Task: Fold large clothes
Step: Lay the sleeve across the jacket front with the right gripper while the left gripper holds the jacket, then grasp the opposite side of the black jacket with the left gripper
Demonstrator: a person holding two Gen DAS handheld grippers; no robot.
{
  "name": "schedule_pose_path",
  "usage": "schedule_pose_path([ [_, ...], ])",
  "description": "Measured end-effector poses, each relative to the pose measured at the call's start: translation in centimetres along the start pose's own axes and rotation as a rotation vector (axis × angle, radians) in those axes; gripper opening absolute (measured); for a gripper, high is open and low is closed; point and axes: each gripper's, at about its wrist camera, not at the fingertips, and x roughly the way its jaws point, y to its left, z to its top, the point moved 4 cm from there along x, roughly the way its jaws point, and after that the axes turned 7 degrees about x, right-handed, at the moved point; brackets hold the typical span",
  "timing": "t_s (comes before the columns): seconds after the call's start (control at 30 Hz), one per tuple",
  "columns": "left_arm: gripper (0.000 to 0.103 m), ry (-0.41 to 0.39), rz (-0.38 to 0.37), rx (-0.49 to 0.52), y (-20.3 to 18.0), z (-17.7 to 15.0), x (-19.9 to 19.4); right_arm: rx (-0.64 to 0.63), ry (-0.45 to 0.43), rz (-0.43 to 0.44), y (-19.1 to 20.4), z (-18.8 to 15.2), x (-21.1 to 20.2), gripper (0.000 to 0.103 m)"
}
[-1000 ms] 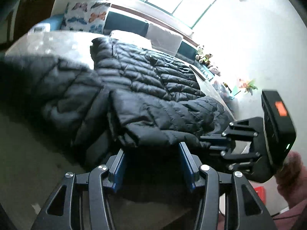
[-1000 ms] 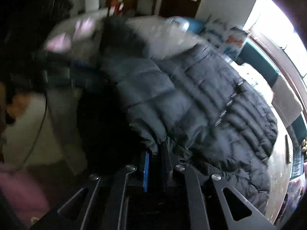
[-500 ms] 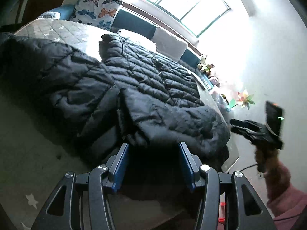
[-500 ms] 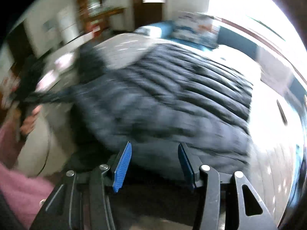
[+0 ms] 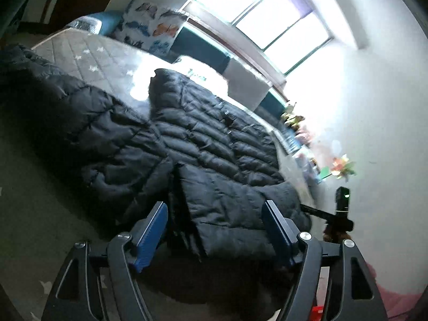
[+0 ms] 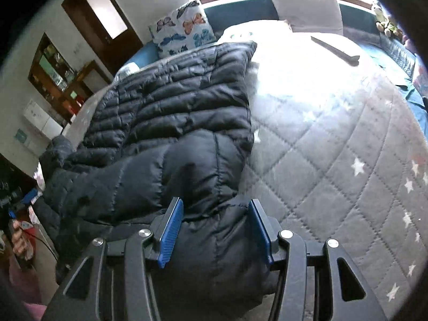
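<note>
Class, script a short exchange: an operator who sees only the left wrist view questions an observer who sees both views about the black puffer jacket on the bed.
Operator: The black puffer jacket fills my view. What is happening at its near right corner?
Observer: The right gripper is there. Its jaws have just been opening and now stand apart, with a bulge of the jacket between them.
Operator: What lies to the right of the jacket?
Observer: A wide stretch of grey quilt with white stars, with nothing lying on its near part.
</note>
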Motion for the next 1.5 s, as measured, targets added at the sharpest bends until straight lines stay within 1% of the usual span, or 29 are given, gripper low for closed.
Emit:
schedule_pose_path([
  [0.1,0.077,0.040,0.038,0.067,-0.9,0.1,2.0,-0.010,0.002,-0.004,0.0,0.0,0.2,0.057],
  [0.17,0.076,0.069,0.089,0.123,-1.5,0.1,3.7,-0.009,0.001,-0.001,0.1,0.0,0.1,0.057],
  [0.23,0.074,0.091,0.113,0.157,-1.8,0.0,5.1,-0.013,-0.003,0.001,-0.1,0.0,0.2,0.058],
  [0.3,0.053,0.104,0.152,0.199,-2.2,0.0,6.5,-0.012,-0.003,0.005,0.0,0.1,0.1,0.058],
  [0.33,0.038,0.109,0.175,0.223,-2.5,0.0,6.9,-0.010,-0.005,0.006,-0.1,0.1,0.0,0.058],
  [0.37,0.027,0.102,0.200,0.245,-2.9,0.4,7.2,-0.008,-0.010,0.003,-0.2,0.2,-0.1,0.058],
  [0.43,0.016,0.062,0.213,0.291,-4.3,1.9,7.2,-0.003,-0.020,0.003,-0.4,0.3,-0.6,0.058],
  [0.47,0.013,0.039,0.213,0.309,-5.1,2.6,6.9,0.001,-0.025,0.004,-0.4,0.5,-0.7,0.058],
  [0.53,0.011,-0.026,0.236,0.366,-6.9,4.3,6.1,0.001,-0.036,0.003,-0.4,1.0,-1.0,0.058],
  [0.6,0.011,-0.107,0.254,0.412,-8.6,5.8,4.9,-0.004,-0.062,0.002,-0.1,1.6,-1.7,0.058],
  [0.67,0.011,-0.176,0.238,0.420,-9.5,6.7,3.5,-0.008,-0.098,0.011,0.1,2.2,-2.5,0.058],
  [0.7,0.011,-0.195,0.228,0.416,-9.6,6.8,3.1,-0.014,-0.123,0.020,0.4,2.7,-3.0,0.058],
  [0.73,0.011,-0.195,0.226,0.406,-9.1,6.5,3.2,-0.020,-0.140,0.022,0.6,3.0,-3.2,0.058],
  [0.77,0.011,-0.176,0.230,0.395,-8.5,6.2,3.7,-0.024,-0.158,0.027,0.9,3.3,-3.2,0.058],
  [0.8,0.011,-0.146,0.241,0.379,-7.6,5.7,4.3,-0.027,-0.163,0.035,1.1,3.5,-3.0,0.058],
  [0.83,0.011,-0.097,0.258,0.348,-6.2,4.9,5.5,-0.032,-0.156,0.043,1.3,3.7,-2.4,0.058],
  [0.9,0.011,-0.033,0.272,0.295,-3.9,3.6,6.9,-0.046,-0.127,0.032,1.7,3.9,-0.6,0.058],
  [0.93,0.011,-0.008,0.298,0.269,-2.5,2.9,7.6,-0.066,-0.102,0.014,1.8,3.8,0.7,0.058],
  [0.97,0.011,0.001,0.306,0.257,-1.8,2.7,8.0,-0.080,-0.079,-0.016,1.7,3.7,2.0,0.057],
  [1.03,0.011,0.019,0.280,0.215,-0.3,1.9,8.5,-0.087,-0.042,-0.050,1.3,3.2,3.8,0.058],
  [1.07,0.011,0.031,0.266,0.197,0.2,1.6,8.7,-0.090,-0.038,-0.056,1.1,3.2,4.4,0.058],
  [1.1,0.012,0.037,0.262,0.192,0.5,1.5,8.9,-0.086,-0.041,-0.066,0.8,3.2,4.6,0.060],
  [1.13,0.014,0.041,0.265,0.198,0.6,1.4,9.0,-0.077,-0.032,-0.067,0.7,3.3,4.6,0.062],
  [1.17,0.016,0.044,0.273,0.205,0.6,1.4,8.9,-0.069,-0.024,-0.069,0.6,3.4,4.3,0.062],
  [1.23,0.016,0.051,0.263,0.211,0.3,1.3,8.3,-0.073,-0.026,-0.098,0.9,3.7,3.2,0.062],
  [1.3,0.016,0.056,0.237,0.202,0.0,1.7,7.4,-0.121,-0.064,-0.134,2.0,3.8,1.5,0.062],
  [1.33,0.016,0.049,0.221,0.203,-0.3,1.9,6.7,-0.167,-0.087,-0.147,3.1,3.6,0.5,0.062],
  [1.4,0.017,0.040,0.212,0.210,-1.0,2.1,5.4,-0.225,-0.107,-0.129,5.0,2.9,-0.8,0.062],
  [1.5,0.017,0.019,0.221,0.257,-2.2,2.3,4.2,-0.299,-0.088,-0.069,8.3,1.3,-1.6,0.062],
])
